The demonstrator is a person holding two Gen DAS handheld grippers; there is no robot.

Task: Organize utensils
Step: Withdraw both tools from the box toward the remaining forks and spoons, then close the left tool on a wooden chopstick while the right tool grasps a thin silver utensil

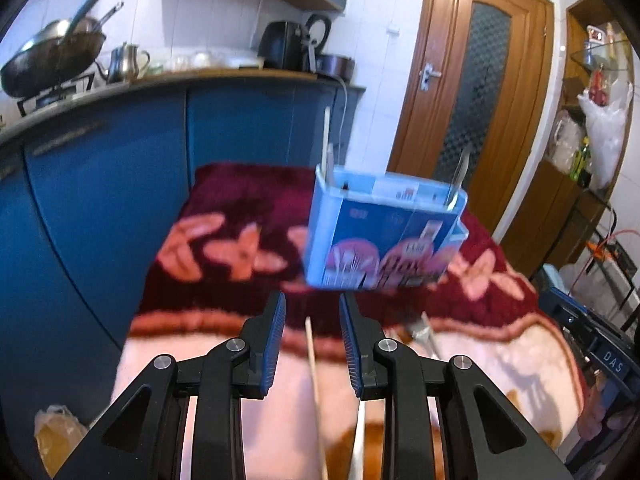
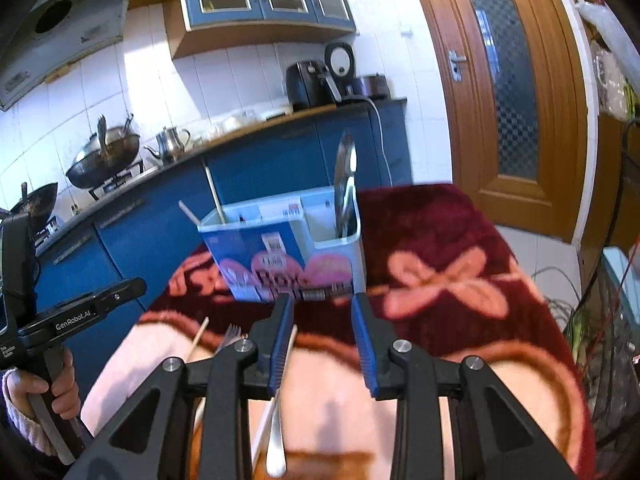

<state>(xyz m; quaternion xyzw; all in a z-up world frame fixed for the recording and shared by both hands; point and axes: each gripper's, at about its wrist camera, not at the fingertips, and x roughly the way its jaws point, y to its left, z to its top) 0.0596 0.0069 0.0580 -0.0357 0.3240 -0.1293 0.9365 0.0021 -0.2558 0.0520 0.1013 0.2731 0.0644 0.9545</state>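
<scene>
A blue and white utensil box (image 1: 384, 232) stands on a red flowered blanket (image 1: 240, 216); it also shows in the right wrist view (image 2: 288, 248). It holds chopsticks (image 2: 214, 196) in its left part and a metal spoon (image 2: 346, 184) in its right part. My left gripper (image 1: 312, 312) is open, above a wooden chopstick (image 1: 314, 376) lying on the blanket. A fork (image 1: 426, 334) lies to its right. My right gripper (image 2: 322, 312) is open, just before the box. A metal utensil handle (image 2: 276, 432) lies below it, and a fork (image 2: 229, 336) and a chopstick (image 2: 199, 338) lie to its left.
Blue kitchen cabinets (image 1: 120, 184) stand behind the blanket-covered surface, with woks (image 2: 104, 156), a kettle (image 2: 172, 142) and appliances (image 2: 308, 84) on the counter. A wooden door (image 1: 476, 92) is at the right. The left hand-held gripper body (image 2: 68, 320) shows at the left of the right wrist view.
</scene>
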